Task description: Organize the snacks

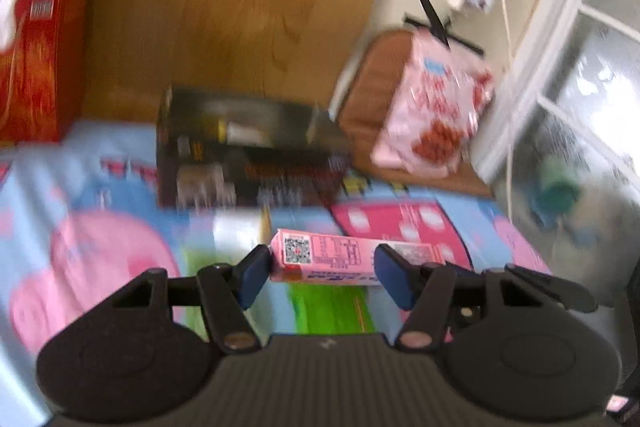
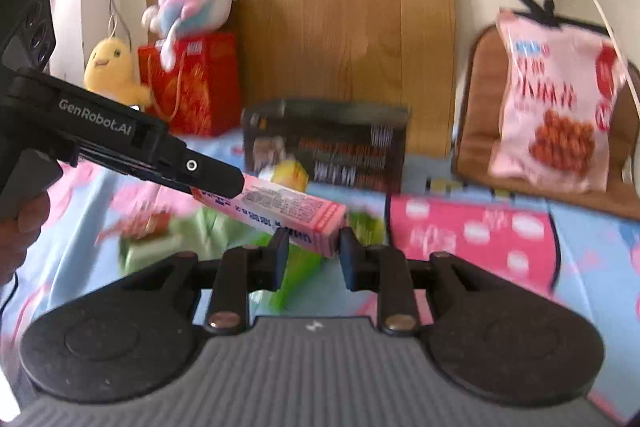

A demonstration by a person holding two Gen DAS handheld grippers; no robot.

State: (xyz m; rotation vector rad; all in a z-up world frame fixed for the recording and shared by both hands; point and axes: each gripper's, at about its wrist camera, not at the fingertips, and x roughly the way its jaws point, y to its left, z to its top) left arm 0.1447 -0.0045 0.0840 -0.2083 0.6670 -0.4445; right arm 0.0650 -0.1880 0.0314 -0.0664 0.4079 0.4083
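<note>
A long pink snack box (image 1: 320,255) hangs above the cartoon bedsheet (image 1: 100,259), held at both ends. My left gripper (image 1: 322,259) is shut on it: the left pad presses the box's end with the QR code and the right pad sits against its side. In the right wrist view the same pink box (image 2: 288,207) runs diagonally. My right gripper (image 2: 314,239) is shut on its lower right end. The left gripper (image 2: 224,183) reaches in from the left, gripped by a hand, and holds the box's other end.
A black box (image 2: 328,151) lies behind, against the wooden headboard (image 2: 320,7). A pink snack bag (image 2: 556,115) leans on a brown cushion (image 2: 476,115) at right. A red gift bag (image 2: 196,83) with plush toys stands at left. Green packs (image 2: 224,231) and a yellow pack (image 2: 292,175) lie under the box.
</note>
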